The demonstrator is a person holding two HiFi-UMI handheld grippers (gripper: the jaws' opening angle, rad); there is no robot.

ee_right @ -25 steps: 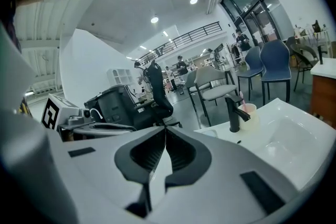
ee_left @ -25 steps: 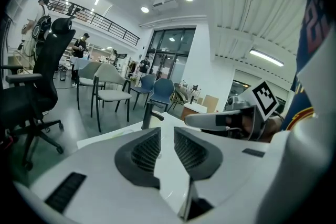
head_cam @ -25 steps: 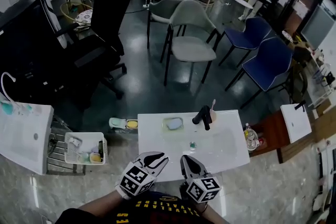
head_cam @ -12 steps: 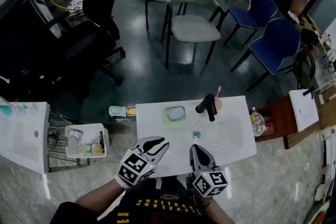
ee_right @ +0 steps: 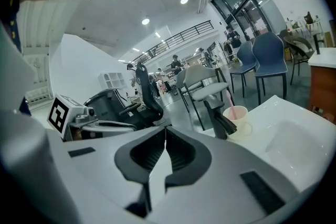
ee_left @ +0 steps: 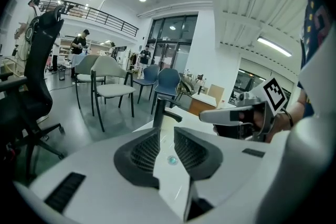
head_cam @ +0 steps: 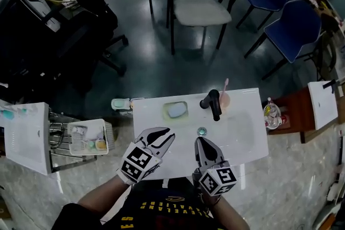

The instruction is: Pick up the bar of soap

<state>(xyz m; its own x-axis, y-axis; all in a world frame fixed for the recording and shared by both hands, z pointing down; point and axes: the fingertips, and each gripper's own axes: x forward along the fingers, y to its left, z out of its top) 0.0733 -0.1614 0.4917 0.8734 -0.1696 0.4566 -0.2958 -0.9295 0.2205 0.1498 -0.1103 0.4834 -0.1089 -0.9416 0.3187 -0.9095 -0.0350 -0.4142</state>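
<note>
One bar of soap (head_cam: pixel 176 110) is seen only in the head view, in a dish (head_cam: pixel 165 111) at the upper left of the desk (head_cam: pixel 253 154), well apart from both grippers. The fingers of the left gripper (head_cam: pixel 168 136) and right gripper (head_cam: pixel 199 140) are drawn narrow and empty, and the right's tips touch. One faucet (ee_right: pixel 218 115) and one pink cup (ee_right: pixel 237 114) are shown close up by the right gripper view. Yellow print on the shirt (head_cam: pixel 172 207) cannot be read.

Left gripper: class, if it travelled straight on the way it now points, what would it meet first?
Most likely the white sink basin, near its small round drain: the left gripper tilts downward. The black tap stands beyond on that line; depth is unclear.
</note>
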